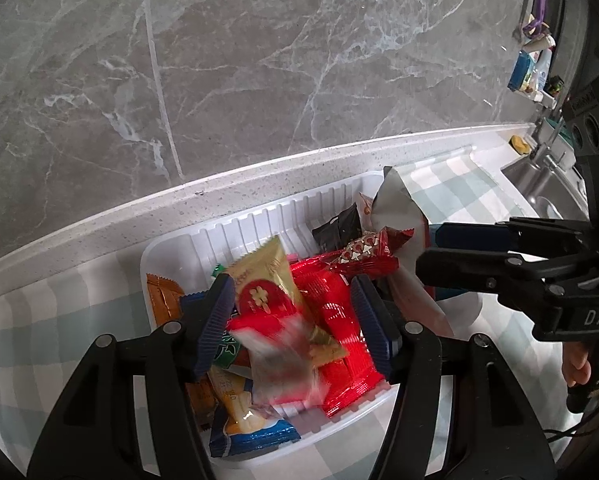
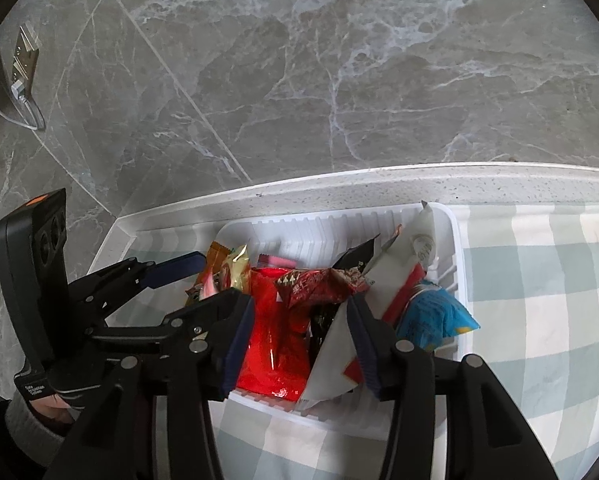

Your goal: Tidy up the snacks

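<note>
I look down through both wrist cameras into a white ribbed tray [image 1: 259, 220] that stands on the desk, on a checked cloth [image 2: 539, 280] close to the grey marble wall [image 1: 259, 60].

My left tool [image 1: 295, 316] hangs over the left half of the tray. Its jaws stand apart. A gold and red snack packet [image 1: 267, 292] is between them, blurred at its lower end, and I see a gap between the packet and each blue pad, so no pad presses on it. Under it lies a shiny red packet [image 1: 339, 320], and an orange packet [image 1: 163, 296] and a blue and yellow packet [image 1: 243, 428] lie at the tray's left and near sides.

My right tool [image 2: 299, 320] is over the right half of the same tray, and its jaws also stand apart. A white packet with a red stripe [image 2: 383, 280] leans beside its right finger; I cannot tell if it touches the pad. A dark red packet with white triangles [image 2: 311, 284] lies across the pile between the two tools, and a light blue packet [image 2: 431, 316] rests at the tray's right end.

At the far right of the left view I see a steel sink [image 1: 547, 188].
</note>
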`<state>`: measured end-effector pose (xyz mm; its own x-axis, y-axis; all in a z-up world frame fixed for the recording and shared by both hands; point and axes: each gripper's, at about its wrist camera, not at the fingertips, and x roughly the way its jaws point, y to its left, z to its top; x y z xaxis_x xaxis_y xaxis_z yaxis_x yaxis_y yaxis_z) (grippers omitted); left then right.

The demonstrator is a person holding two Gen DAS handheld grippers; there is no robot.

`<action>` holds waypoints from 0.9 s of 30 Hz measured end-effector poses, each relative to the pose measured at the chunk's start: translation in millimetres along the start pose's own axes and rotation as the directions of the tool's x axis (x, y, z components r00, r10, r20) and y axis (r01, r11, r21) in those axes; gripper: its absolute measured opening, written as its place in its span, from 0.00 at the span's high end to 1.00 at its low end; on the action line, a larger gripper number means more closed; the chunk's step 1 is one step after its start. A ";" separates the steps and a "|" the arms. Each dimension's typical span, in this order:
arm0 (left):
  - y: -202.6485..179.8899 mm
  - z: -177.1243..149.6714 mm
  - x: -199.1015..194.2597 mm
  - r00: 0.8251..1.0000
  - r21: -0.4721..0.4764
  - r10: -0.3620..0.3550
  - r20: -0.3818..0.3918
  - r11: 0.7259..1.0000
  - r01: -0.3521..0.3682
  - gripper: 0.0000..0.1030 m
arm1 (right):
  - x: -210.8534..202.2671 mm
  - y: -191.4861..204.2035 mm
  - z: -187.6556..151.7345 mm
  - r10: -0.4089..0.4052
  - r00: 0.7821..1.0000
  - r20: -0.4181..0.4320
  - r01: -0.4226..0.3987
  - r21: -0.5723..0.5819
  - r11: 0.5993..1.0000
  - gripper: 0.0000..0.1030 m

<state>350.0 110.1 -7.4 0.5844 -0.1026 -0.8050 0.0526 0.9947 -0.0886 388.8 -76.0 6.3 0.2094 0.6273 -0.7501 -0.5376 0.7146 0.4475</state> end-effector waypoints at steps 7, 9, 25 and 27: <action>4.1 -2.7 -12.8 1.000 -0.031 -0.003 0.019 1.000 0.004 0.42 | -14.5 4.8 -7.0 0.007 1.000 0.023 -0.008 0.008 1.000 0.40; 6.3 -5.0 -18.4 1.000 -0.048 -0.005 0.024 0.999 0.007 0.41 | -19.1 6.0 -9.4 0.011 1.000 0.029 -0.011 0.010 1.000 0.39; 0.3 -51.1 -72.5 0.999 -0.120 0.005 0.040 0.993 0.000 0.14 | -72.4 26.5 -67.6 -0.033 0.996 0.081 0.034 -0.011 0.999 0.24; -3.7 -58.9 -81.0 0.999 -0.122 -0.002 0.042 0.993 0.007 0.13 | -81.1 27.6 -77.0 -0.041 0.995 0.090 0.042 -0.004 0.999 0.20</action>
<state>254.8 114.2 23.6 0.6178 -0.1040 -0.7794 -0.0424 0.9854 -0.1651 294.1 -131.0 42.0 0.3044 0.6228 -0.7208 -0.5320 0.7388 0.4137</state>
